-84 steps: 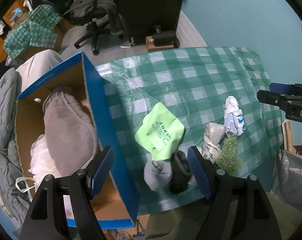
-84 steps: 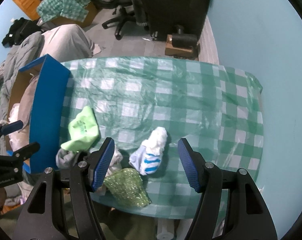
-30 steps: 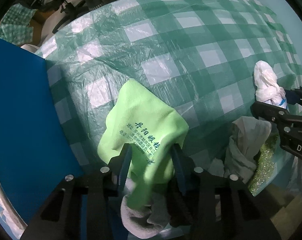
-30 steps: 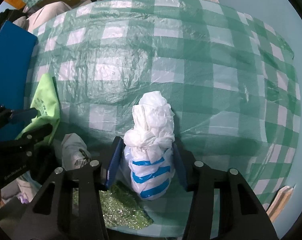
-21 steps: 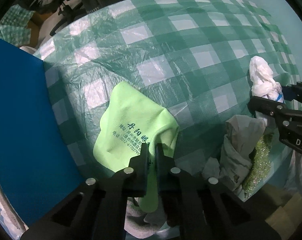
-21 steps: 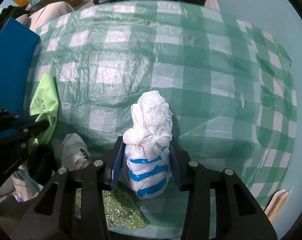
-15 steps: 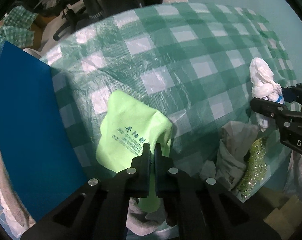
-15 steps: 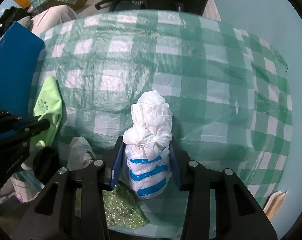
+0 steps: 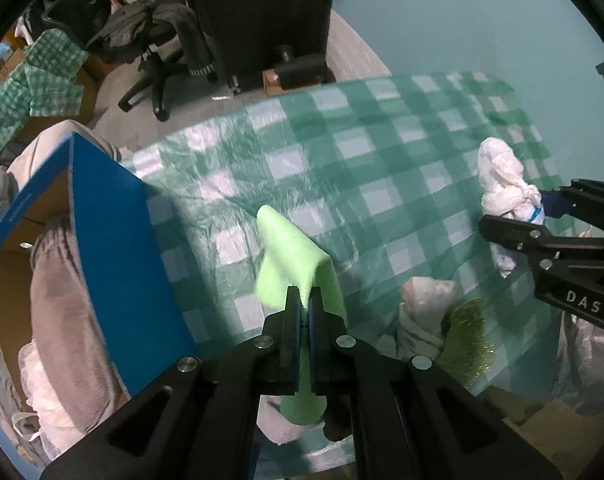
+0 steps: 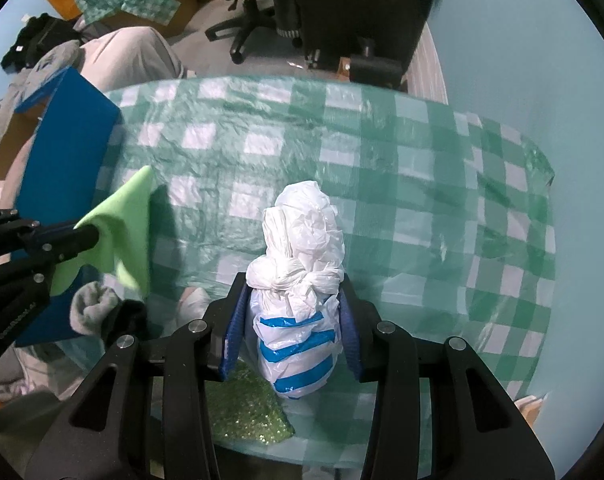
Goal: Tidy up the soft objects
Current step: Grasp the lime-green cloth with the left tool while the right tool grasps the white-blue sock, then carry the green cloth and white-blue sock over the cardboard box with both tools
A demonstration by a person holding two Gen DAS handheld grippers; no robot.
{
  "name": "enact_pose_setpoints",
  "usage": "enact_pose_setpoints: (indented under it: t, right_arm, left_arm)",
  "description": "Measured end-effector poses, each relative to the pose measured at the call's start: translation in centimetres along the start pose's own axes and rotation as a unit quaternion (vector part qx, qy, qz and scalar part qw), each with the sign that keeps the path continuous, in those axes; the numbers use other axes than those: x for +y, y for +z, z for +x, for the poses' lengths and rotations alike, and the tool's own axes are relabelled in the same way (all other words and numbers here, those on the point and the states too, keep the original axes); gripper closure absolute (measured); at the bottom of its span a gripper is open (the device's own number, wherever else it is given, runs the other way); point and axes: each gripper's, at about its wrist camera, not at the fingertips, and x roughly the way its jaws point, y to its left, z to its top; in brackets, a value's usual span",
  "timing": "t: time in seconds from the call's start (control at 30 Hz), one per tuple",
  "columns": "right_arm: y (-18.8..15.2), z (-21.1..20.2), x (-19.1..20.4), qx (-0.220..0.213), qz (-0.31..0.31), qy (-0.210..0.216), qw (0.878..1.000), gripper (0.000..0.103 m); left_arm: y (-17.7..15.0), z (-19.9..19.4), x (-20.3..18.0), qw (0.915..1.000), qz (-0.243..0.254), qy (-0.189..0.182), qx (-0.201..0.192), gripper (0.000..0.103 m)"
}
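My left gripper [image 9: 304,300] is shut on a lime green cloth [image 9: 289,256] and holds it lifted above the checked table [image 9: 362,168], right of the blue cardboard box [image 9: 113,248]. The cloth also shows in the right wrist view [image 10: 121,232]. My right gripper [image 10: 291,320] is shut on a knotted white plastic bag with blue stripes [image 10: 297,280], held above the table; the bag also shows in the left wrist view [image 9: 502,184].
The box holds grey and white soft items [image 9: 57,312]. A grey sock roll [image 10: 91,304], a crumpled pale bag [image 9: 422,312] and a glittery green piece [image 9: 466,340] lie near the table's front edge. An office chair [image 9: 157,52] stands behind the table.
Both grippers closed from open: the left on the green cloth, the right on the striped bag. Both have since risen off the table with their loads.
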Motion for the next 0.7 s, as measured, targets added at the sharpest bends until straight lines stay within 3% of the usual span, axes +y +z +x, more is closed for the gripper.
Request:
enact_pose_setpoints:
  t: [0.23, 0.7]
  right_arm:
    - [0.6, -2.3, 1.1, -0.017, -0.018, 0.004, 1.0, 0.062]
    - [2.0, -5.9, 2.8, -0.042, -0.039, 0.015, 0.998, 0.062]
  left_arm:
    - [1.2, -2.1, 1.2, 0.9994, -0.006, 0.003, -0.033, 0.1]
    - [1.0, -5.4, 2.2, 0.9978, -0.014, 0.001, -0.064, 0.1]
